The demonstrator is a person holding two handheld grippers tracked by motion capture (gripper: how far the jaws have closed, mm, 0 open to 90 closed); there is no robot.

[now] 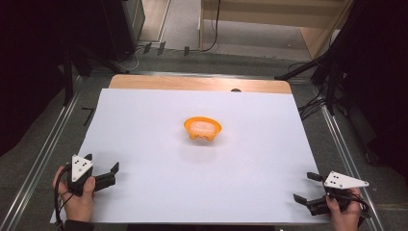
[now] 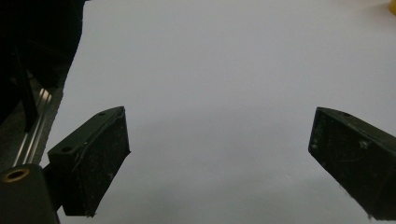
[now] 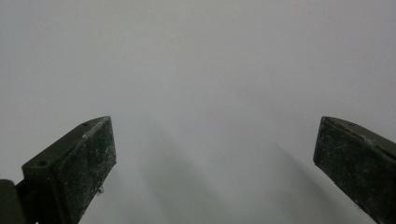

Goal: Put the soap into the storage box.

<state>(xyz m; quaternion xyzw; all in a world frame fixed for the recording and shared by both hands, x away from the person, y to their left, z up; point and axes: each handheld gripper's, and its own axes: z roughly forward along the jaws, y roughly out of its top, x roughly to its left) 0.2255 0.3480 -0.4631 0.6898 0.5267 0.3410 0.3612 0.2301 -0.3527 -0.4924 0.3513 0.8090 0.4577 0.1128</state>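
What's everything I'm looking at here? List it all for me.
bowl: one, orange, with something pale inside, middle of the sheet.
sheet: one, white, covering most of the table.
table: one, wooden, its far edge showing past the sheet.
rails: metal, along both sides of the table.
left gripper: one, black with a grey plate, open and empty, near left corner.
right gripper: one, black with a grey plate, open and empty, near right corner.
hands: two, one holding each gripper.

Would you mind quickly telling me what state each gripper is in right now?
Left gripper: open, holding nothing, jaws wide apart over the white sheet.
Right gripper: open, holding nothing, well away from the orange bowl.
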